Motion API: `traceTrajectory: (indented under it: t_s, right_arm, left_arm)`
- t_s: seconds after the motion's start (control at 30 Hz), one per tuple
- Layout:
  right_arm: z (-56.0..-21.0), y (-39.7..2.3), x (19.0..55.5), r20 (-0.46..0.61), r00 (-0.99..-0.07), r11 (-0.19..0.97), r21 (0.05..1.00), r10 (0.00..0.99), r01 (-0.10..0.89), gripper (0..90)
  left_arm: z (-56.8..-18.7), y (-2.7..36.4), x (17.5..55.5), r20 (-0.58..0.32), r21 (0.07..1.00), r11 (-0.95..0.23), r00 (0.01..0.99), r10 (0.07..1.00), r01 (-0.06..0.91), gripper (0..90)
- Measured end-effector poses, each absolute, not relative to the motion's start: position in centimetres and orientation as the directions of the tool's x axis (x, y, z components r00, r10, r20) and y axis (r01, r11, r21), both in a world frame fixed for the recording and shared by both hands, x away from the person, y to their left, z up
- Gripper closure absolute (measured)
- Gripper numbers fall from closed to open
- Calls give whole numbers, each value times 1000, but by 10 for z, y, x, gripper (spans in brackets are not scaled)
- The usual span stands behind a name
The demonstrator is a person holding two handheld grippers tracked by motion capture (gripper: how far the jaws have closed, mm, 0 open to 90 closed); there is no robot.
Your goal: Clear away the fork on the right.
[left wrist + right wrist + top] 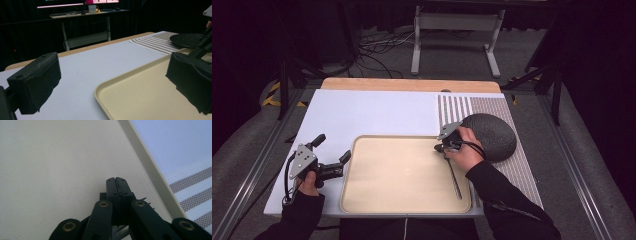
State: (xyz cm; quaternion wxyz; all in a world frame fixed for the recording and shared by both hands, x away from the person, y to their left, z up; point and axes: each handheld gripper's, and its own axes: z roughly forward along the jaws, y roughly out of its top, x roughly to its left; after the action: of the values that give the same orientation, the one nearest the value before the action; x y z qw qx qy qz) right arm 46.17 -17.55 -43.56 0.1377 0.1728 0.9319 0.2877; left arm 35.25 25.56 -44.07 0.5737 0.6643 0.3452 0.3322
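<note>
Beige plastic tray (348, 175) sits at the near edge of the table (412, 85), on a white mat (377, 112). The right gripper (441, 148) hangs over the tray's right edge, its jaws pinched together on the top end of a thin dark utensil (453, 177). The utensil slants down from the jaws toward the tray's near right corner. Its far tip is low over the tray floor, and I cannot tell whether it touches. In the right gripper view a few metal prongs show just behind the closed jaws, so it may be a fork; which end is gripped is unclear. Just past the tray's right edge a dark bowl (489, 135) sits on a striped placemat (457, 107), close behind the right hand. The left gripper (332, 148) is at the tray's left edge with its jaws wide apart and nothing between them. The step looks like setting the utensil down along the tray's right side. To do it well, lower the free tip first until it rests on the tray floor, then tilt the hand so the whole length comes down flat, parallel to the right rim and clear of it. Open the jaws only once the utensil lies flat, or it may roll or bounce. Lift the hand straight up afterwards and mind the bowl behind it. The left gripper could press on the left rim if the tray starts to slide.
</note>
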Motion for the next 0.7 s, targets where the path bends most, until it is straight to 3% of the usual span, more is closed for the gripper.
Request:
traceTrajectory:
  t_s: [0.7]
  right_arm:
    - [-434,-196,467,-154,-873,753,588,463,296,900]
  left_arm:
    - [-441,255,353,45,991,-107,542,839,83,2]
